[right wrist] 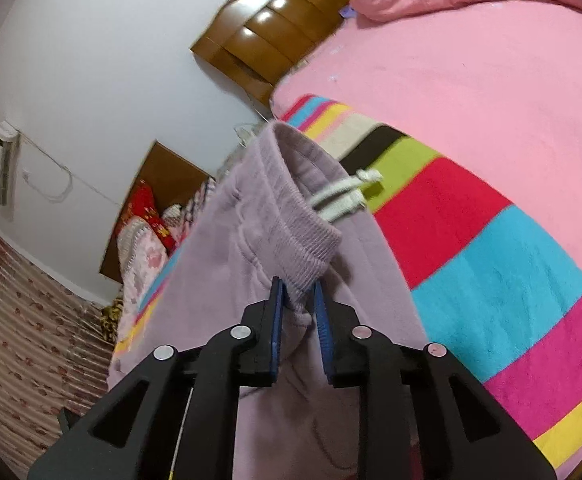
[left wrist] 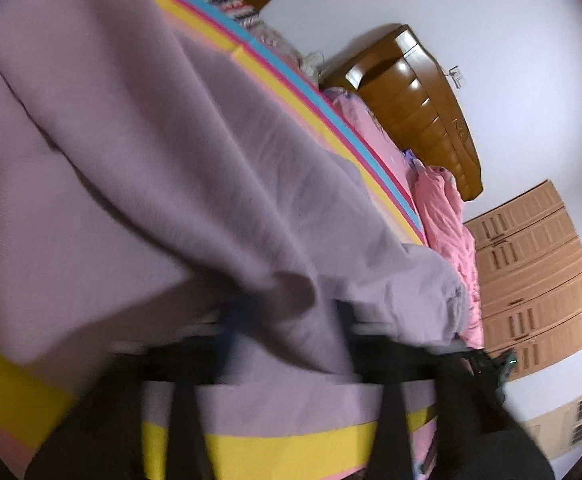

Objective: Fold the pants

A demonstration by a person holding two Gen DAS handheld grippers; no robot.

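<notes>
The lilac sweatpants (right wrist: 227, 240) hang lifted over the striped blanket on the bed. My right gripper (right wrist: 300, 294) is shut on the ribbed waistband (right wrist: 291, 232), close to the white drawstring (right wrist: 343, 196). In the left wrist view the lilac pants (left wrist: 151, 168) drape over and across my left gripper (left wrist: 287, 308). Its fingers are mostly hidden and blurred under the fabric, which seems pinched between them.
A striped blanket (right wrist: 491, 260) covers a pink bed sheet (right wrist: 471, 68). A pink quilt (left wrist: 447, 216) lies by the wooden headboard (left wrist: 423, 112). A light wooden wardrobe (left wrist: 531, 272) stands at the wall. A patterned curtain (right wrist: 19, 320) hangs at left.
</notes>
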